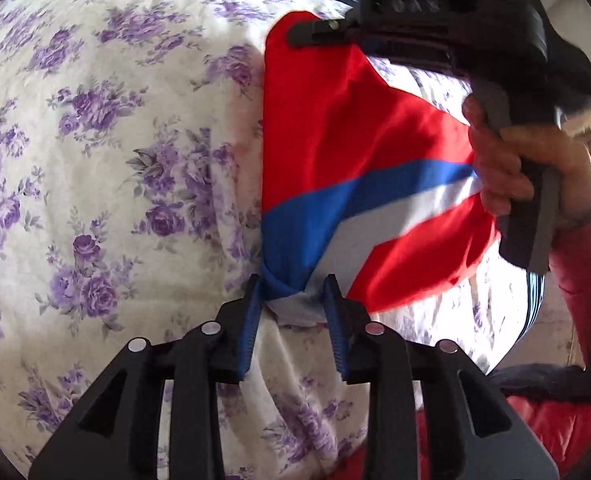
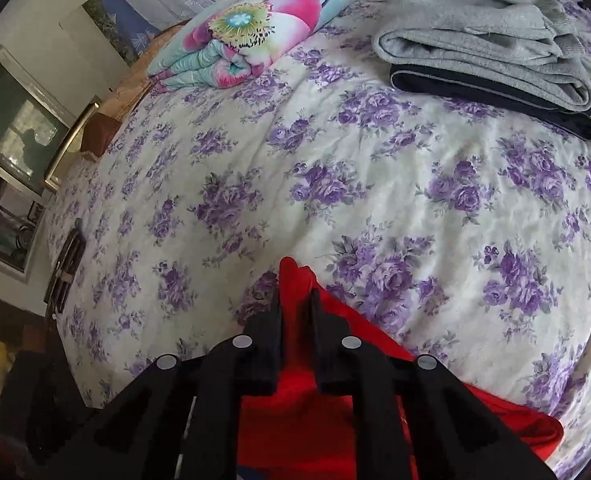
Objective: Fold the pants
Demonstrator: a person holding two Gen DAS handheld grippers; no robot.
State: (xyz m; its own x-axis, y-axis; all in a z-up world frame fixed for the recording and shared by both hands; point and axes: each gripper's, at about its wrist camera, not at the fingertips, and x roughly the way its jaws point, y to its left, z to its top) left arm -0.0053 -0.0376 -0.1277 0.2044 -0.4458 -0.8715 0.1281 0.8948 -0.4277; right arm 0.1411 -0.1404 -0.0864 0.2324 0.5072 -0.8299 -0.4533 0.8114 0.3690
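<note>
The red pants [image 1: 335,128] are pinched by the left gripper [image 1: 295,300] at bottom middle and by the right gripper [image 2: 295,308], both nearly closed, above the flowery bed sheet [image 2: 375,168].

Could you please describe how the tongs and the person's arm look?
Left tongs: black plastic linkage, silver rivets, ribbed blue pads. Right tongs: the same black linkage with black pads, grey pistol handle, embossed lettering too blurred to read. Bare right hand, pinkish-red sleeve.

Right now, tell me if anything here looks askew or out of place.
Nothing stands out. The red pants hang stretched between the left gripper and right gripper above the floral bedsheet; folded grey clothes sit tidy.
</note>
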